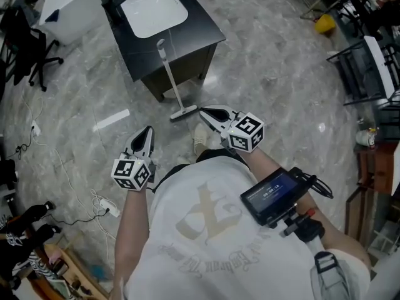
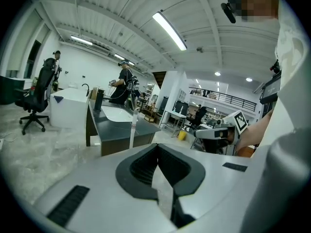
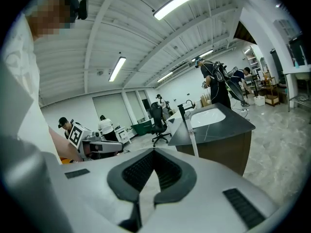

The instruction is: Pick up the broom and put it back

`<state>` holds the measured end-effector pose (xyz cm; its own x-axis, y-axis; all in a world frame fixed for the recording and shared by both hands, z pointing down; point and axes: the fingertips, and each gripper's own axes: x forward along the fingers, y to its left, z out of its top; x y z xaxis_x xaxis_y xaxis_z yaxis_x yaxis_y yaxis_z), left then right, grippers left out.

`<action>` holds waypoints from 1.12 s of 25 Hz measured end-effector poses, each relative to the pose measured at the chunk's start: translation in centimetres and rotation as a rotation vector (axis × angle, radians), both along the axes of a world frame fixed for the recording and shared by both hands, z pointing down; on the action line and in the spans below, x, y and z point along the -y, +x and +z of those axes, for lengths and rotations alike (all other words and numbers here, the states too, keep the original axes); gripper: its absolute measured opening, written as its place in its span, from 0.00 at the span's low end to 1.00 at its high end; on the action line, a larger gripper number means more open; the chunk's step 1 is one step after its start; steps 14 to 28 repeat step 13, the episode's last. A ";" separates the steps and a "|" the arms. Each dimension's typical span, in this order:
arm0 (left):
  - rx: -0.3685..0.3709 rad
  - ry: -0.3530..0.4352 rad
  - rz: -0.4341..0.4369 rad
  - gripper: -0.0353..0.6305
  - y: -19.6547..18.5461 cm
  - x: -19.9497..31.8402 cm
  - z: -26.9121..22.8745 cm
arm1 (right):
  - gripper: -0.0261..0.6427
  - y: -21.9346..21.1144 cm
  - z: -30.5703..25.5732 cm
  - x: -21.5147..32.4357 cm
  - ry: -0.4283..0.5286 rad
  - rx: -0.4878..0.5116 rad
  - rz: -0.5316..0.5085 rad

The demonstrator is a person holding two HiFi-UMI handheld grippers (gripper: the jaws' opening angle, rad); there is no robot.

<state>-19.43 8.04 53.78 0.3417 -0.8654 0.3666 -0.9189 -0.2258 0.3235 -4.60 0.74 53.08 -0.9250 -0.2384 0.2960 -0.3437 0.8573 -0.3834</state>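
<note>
The grey marble floor fills most of what I see when I look down. On it stands a black cabinet with a white basin set into its top.

The broom leans against the near side of that cabinet. Its thin pale handle slants up to the top edge and its head lies flat on the floor.

My right gripper is just beside that head, pointing toward the cabinet. My left gripper is further back and to the left, well apart from the broom. Both have their jaws pressed together with nothing between them, and neither touches the broom.

As I judge it, this fits two stages equally well. The broom may be propped in its resting place, waiting to be fetched. Or it may already be set back there, with my grippers let go and drawn off. These pictures do not tell me which.

Either way, the handle stays up only by its lean, so a light knock would topple it. My right gripper, being the nearer, has to mind the head and the stem.
</note>
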 end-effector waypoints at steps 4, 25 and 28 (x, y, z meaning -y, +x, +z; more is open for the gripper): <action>-0.001 0.001 0.024 0.07 0.3 -1.4 0.0 | 0.06 -0.1 0.0 -1.5 0.013 -0.011 0.006; -0.010 0.003 0.048 0.07 0.6 -3.6 0.2 | 0.06 -0.3 -0.4 -4.2 0.020 -0.014 0.009; -0.010 0.003 0.048 0.07 0.6 -3.6 0.2 | 0.06 -0.3 -0.4 -4.2 0.020 -0.014 0.009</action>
